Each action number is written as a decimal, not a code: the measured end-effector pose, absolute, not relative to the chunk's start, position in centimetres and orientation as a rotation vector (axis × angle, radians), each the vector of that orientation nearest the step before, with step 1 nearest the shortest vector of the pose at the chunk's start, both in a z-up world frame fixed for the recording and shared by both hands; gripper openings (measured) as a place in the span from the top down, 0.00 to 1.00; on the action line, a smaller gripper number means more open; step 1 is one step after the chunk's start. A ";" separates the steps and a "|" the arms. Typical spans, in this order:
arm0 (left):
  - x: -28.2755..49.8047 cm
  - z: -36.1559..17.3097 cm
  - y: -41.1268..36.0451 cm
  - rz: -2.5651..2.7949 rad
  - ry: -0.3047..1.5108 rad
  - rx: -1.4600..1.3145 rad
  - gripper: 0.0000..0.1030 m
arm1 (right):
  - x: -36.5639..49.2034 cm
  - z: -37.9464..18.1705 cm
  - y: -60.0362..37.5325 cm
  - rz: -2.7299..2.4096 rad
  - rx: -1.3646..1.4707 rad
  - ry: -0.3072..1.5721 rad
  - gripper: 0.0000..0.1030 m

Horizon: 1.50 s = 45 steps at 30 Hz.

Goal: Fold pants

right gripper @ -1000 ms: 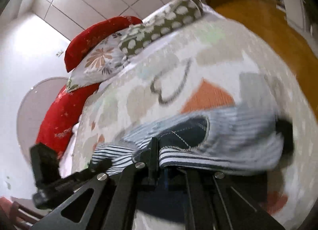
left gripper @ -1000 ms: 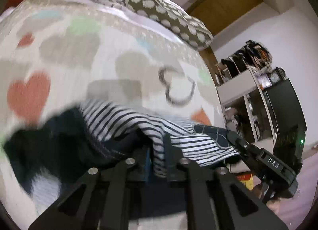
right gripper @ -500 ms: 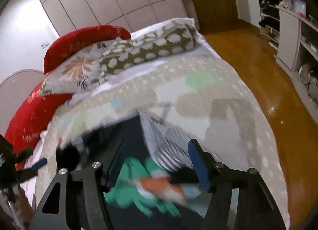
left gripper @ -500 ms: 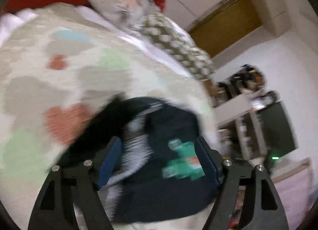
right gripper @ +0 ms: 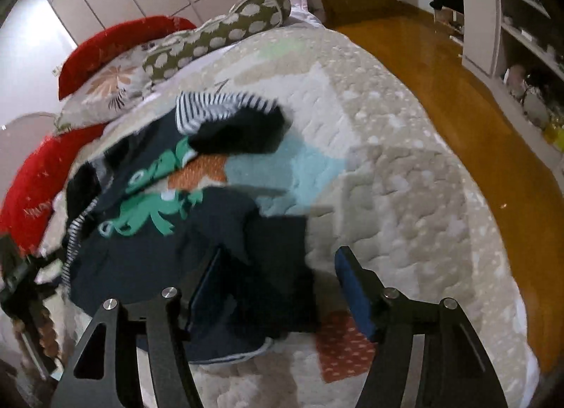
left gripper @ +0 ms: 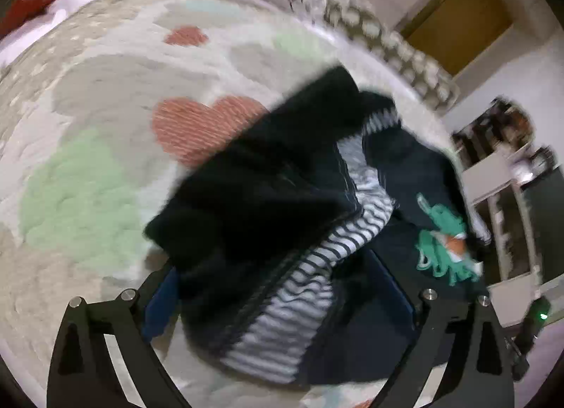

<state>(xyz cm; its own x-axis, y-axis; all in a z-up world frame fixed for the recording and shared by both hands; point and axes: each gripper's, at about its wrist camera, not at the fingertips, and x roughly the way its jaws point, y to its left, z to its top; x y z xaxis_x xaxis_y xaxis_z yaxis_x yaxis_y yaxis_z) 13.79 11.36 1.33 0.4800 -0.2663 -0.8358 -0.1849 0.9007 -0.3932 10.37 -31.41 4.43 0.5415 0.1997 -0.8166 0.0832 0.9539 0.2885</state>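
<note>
The pants [left gripper: 282,217] are dark navy with black-and-white striped parts and a green print. They lie crumpled on the quilted bedspread [left gripper: 88,168]. My left gripper [left gripper: 282,288] is open just above their near edge, with blue pads wide apart. In the right wrist view the pants [right gripper: 158,224] lie left of centre, legs reaching towards the pillows. My right gripper [right gripper: 278,295] is open over their near corner and holds nothing.
Pillows [right gripper: 218,34] and a red cushion [right gripper: 116,41] lie at the head of the bed. The bed's right edge drops to a wooden floor [right gripper: 476,119]. White shelves [right gripper: 493,20] stand beyond it. The other gripper [right gripper: 17,284] shows at the left edge.
Both grippers were shut on the striped waistband a second ago. They have opened and let go, and the pants have dropped onto the bed. Both grippers have pulled back.
</note>
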 end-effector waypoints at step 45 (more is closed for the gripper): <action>-12.6 8.2 18.2 0.089 0.818 -0.496 0.46 | 11.2 5.3 -17.1 0.209 -0.618 0.796 0.58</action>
<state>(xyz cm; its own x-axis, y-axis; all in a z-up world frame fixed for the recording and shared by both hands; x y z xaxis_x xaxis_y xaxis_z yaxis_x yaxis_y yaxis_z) -12.60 18.21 8.21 0.6864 -0.1120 -0.7185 -0.2634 0.8827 -0.3892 11.25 -17.10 5.29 0.6903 -0.0509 -0.7217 -0.3988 0.8056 -0.4383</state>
